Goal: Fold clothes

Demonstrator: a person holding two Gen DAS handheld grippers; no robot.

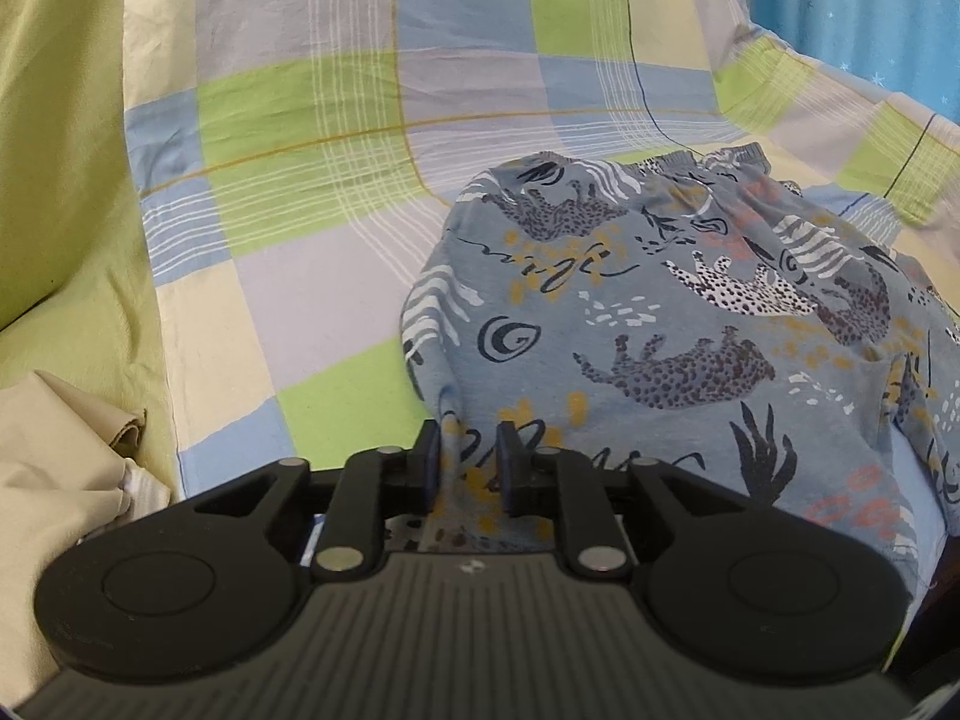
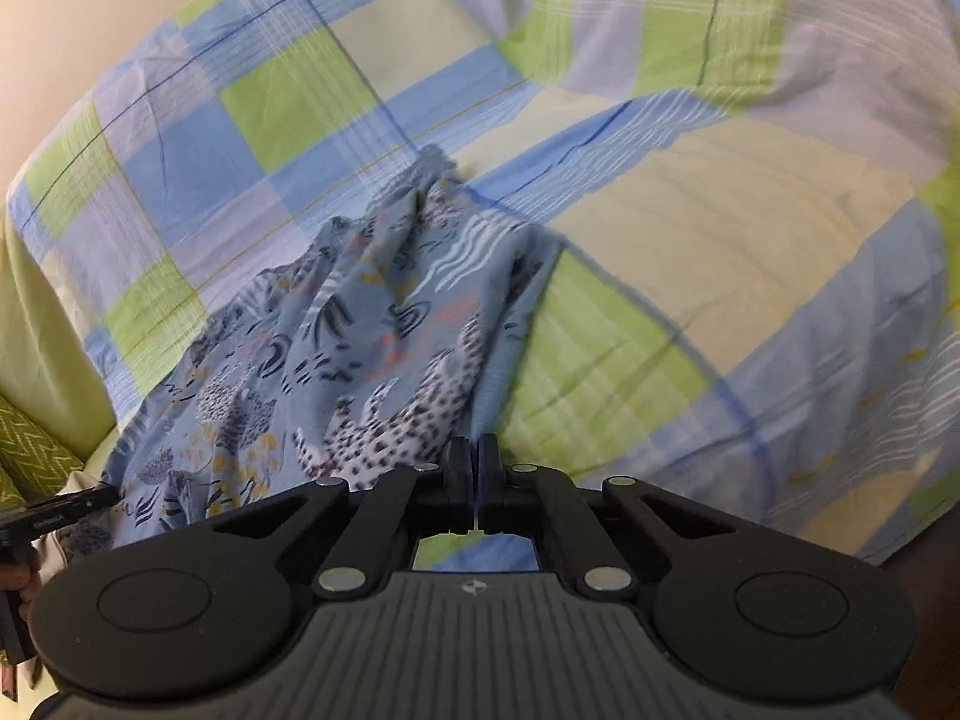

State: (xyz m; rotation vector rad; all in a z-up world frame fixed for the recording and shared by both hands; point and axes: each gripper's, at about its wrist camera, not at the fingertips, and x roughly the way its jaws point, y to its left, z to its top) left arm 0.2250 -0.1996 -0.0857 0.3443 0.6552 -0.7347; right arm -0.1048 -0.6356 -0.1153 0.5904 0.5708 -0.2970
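A blue garment [image 1: 630,312] printed with leopards and leaves lies bunched on the checked bed sheet [image 1: 336,138]. Its elastic waistband sits at the far end. My left gripper [image 1: 469,459] is shut on a bunched fold of the garment's near edge, and cloth fills the gap between its fingers. In the right wrist view the same garment [image 2: 372,324] runs from the sheet up to my right gripper [image 2: 478,468]. That gripper's fingers are pressed together at the garment's near right edge, on a thin bit of cloth. The left gripper [image 2: 72,507] shows at the left edge there.
The green, blue and cream checked sheet [image 2: 690,240] covers the bed and is rumpled at the far right. A beige cloth [image 1: 54,456] lies crumpled at the near left, beside a plain green cover [image 1: 54,150]. A blue curtain [image 1: 870,12] hangs at the far right.
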